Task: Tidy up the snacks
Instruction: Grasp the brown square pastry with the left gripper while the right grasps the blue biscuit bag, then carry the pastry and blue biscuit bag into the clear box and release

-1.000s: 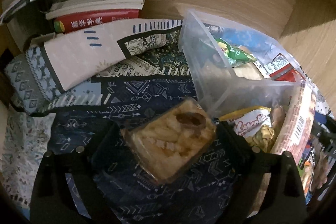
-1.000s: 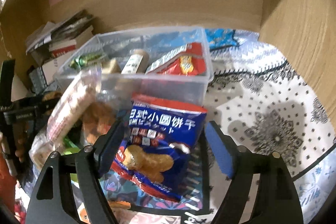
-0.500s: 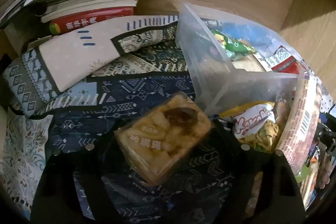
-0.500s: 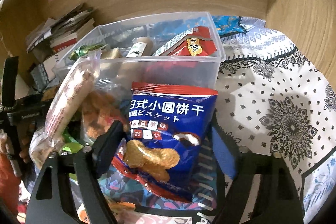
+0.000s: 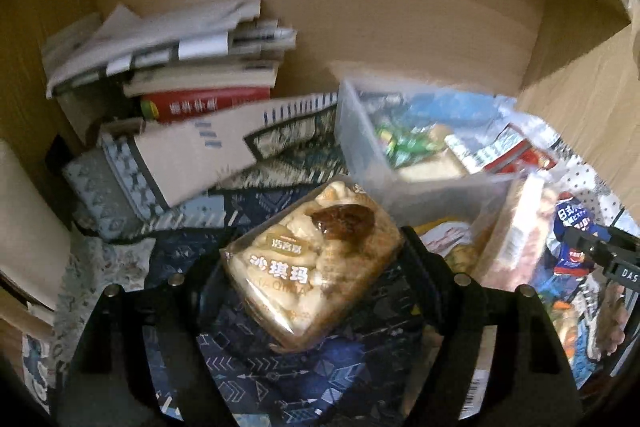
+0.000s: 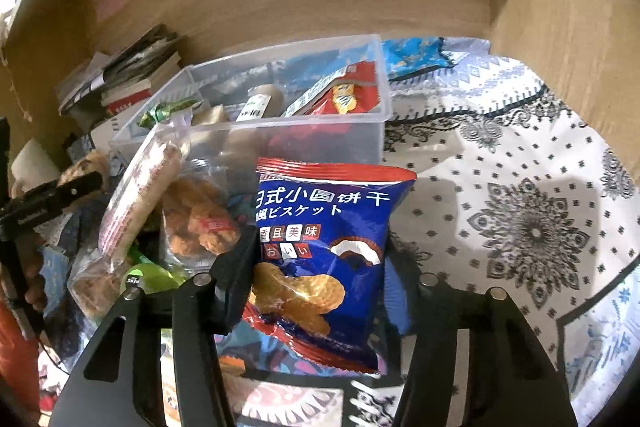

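Both loads are rising: left gripper [image 5: 316, 267] clamping the clear-wrapped sachima cake [image 5: 312, 263], right gripper [image 6: 320, 267] clamping the blue biscuit packet [image 6: 324, 259], clear plastic bin [image 6: 280, 131] ahead.

Left gripper [image 5: 312, 259]: matte black plastic, two broad angular fingers with slotted cutouts, four round silver screw heads across the lower frame. Right gripper [image 6: 316, 279]: same black frame, four silver screws, blue ribbed pad on the right-hand finger, black pad on the other. At right edge of the left view, white "DAS" lettering on a black part. Skin-toned fingers, blurred, beside it.
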The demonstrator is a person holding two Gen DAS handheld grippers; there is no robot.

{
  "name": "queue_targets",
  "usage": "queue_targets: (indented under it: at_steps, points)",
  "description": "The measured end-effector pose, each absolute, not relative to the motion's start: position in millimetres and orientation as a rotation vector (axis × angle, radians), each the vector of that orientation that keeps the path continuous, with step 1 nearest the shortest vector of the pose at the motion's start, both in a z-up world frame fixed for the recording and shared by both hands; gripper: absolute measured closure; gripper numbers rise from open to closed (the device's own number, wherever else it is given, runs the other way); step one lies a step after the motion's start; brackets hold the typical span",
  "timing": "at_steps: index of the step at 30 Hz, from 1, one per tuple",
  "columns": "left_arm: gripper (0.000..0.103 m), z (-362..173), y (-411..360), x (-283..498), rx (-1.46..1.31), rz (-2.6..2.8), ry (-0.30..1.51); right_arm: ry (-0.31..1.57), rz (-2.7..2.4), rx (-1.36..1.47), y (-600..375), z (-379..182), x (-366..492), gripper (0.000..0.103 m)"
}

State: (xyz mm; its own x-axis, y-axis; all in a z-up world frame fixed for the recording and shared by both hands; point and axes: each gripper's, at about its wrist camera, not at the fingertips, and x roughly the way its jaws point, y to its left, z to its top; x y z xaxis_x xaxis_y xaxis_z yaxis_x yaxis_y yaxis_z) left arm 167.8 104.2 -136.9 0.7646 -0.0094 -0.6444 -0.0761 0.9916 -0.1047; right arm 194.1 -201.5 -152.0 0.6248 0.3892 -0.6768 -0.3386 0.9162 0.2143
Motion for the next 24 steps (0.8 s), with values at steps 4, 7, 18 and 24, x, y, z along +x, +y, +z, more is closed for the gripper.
queue_targets:
  at_steps: [4,7,18,24]
  points:
    - [0.025,-118.4,99.8,162.5,-0.135,0.026,0.659,0.753,0.402,0.077,-212.5,-139.0,188.2,0.051]
    - [0.025,-105.5,94.2,164.5,-0.132,0.016,0.628,0.712,0.396,0.073,-217.5,-125.9,184.6,0.051]
    - [0.025,-74.4,64.6,188.8,-0.112,-0.038,0.576,0.576,0.432,0.044,-209.0,-86.0,197.6,0.051]
    - [0.025,-67.6,47.5,215.4,-0.089,-0.060,0.577,0.529,0.464,0.019,-195.2,-70.3,215.3,0.051]
